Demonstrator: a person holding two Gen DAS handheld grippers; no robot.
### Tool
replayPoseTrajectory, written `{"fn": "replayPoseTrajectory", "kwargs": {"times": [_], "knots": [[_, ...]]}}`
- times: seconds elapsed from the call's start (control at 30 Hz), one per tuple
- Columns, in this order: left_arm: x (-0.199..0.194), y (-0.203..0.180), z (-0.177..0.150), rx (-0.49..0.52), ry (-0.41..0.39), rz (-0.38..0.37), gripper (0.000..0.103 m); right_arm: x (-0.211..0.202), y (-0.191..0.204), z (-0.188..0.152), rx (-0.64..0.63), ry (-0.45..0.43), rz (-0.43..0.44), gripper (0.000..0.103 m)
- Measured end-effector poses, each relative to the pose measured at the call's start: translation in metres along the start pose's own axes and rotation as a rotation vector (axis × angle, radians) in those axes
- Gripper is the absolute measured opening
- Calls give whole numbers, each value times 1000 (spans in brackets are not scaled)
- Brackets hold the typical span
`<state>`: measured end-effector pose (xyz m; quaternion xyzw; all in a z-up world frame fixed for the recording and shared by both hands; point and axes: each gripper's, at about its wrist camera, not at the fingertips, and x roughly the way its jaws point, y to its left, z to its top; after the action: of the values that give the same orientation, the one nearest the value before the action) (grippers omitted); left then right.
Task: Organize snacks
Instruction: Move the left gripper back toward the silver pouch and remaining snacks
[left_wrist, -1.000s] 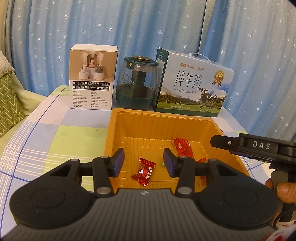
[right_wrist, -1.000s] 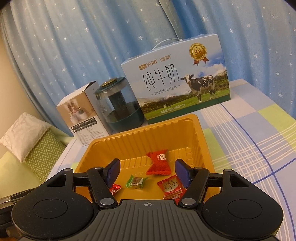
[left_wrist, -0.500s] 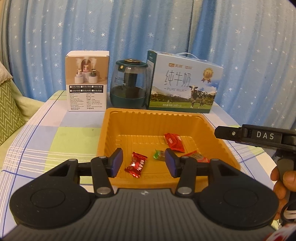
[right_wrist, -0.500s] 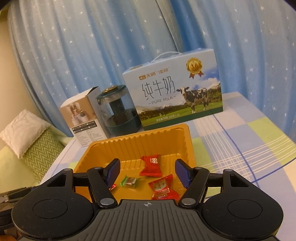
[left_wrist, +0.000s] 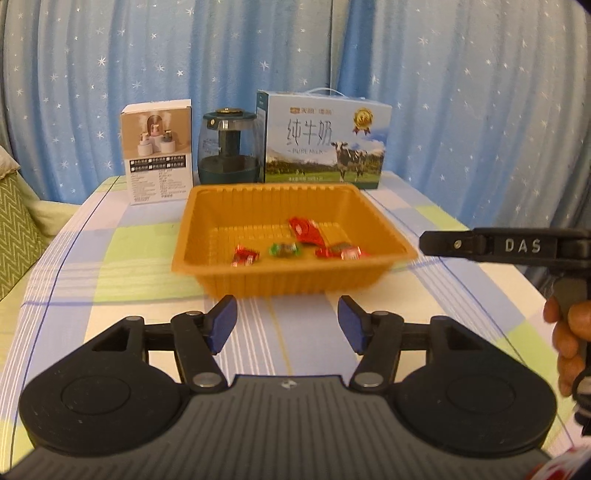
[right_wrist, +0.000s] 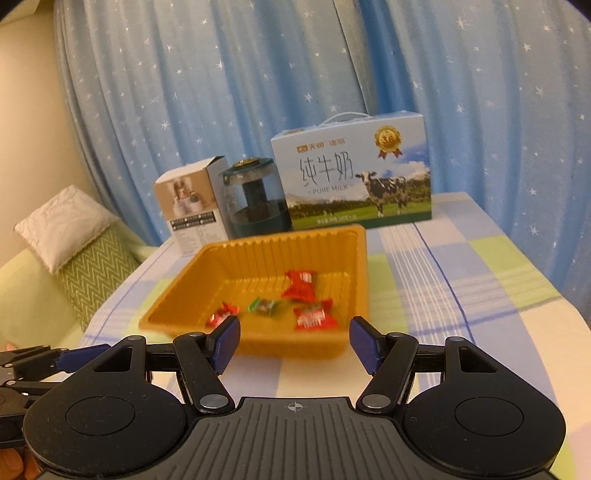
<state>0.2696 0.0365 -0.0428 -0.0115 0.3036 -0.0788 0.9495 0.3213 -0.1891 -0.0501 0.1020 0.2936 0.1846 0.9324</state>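
Observation:
An orange plastic tray (left_wrist: 207, 236) (right_wrist: 177, 295) sits mid-table. It holds several wrapped candies: a small red one (left_wrist: 244, 255) (right_wrist: 221, 314), a green one (left_wrist: 283, 249) (right_wrist: 264, 305), a larger red one (left_wrist: 304, 229) (right_wrist: 299, 284) and another red one (left_wrist: 341, 253) (right_wrist: 314, 317). My left gripper (left_wrist: 287, 323) is open and empty, short of the tray's near wall. My right gripper (right_wrist: 294, 341) is open and empty, at the tray's near edge; its body shows in the left wrist view (left_wrist: 517, 245).
At the table's back stand a white humidifier box (left_wrist: 159, 151) (right_wrist: 192, 206), a dark green humidifier (left_wrist: 229, 147) (right_wrist: 255, 195) and a milk carton (left_wrist: 325, 144) (right_wrist: 354, 173). A checked cloth (left_wrist: 110, 258) covers the table. Blue star curtains hang behind; a sofa with pillows (right_wrist: 74, 251) is left.
Both grippers have pulled back toward me and away from the tray, which now looks smaller and farther. The candies stay in the tray. Both jaws stay open.

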Motion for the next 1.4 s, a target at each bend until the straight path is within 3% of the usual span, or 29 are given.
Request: {"fn": "replayPoseTrajectory", "kwargs": {"times": [0.2,0.37,0.6,0.73,0.8,0.87,1.1,1.23,1.4], "knots": [[-30,-3,-32,-13,23,-7,57,-36,-3,-29,34,34,-9,66],[-50,-10,-60,42,53,-9,58,-60,0,-57,39,73,-13,66],[-65,-14,-95,147,106,-93,57,-76,1,-92,36,146,-36,66],[-62,-24,-108,297,138,-151,56,-79,0,-105,11,174,-51,66],[-58,-31,-112,385,150,-181,56,-77,-1,-109,16,190,-57,66],[-51,-38,-114,462,163,-202,46,-76,-1,-110,14,193,-55,66],[-30,-48,-112,613,178,-297,46,-69,-2,-110,28,211,-59,66],[-19,-51,-112,653,227,-345,41,-65,-3,-112,30,224,-70,66],[-17,-54,-113,634,278,-324,33,-63,-3,-113,33,227,-72,66]]}}
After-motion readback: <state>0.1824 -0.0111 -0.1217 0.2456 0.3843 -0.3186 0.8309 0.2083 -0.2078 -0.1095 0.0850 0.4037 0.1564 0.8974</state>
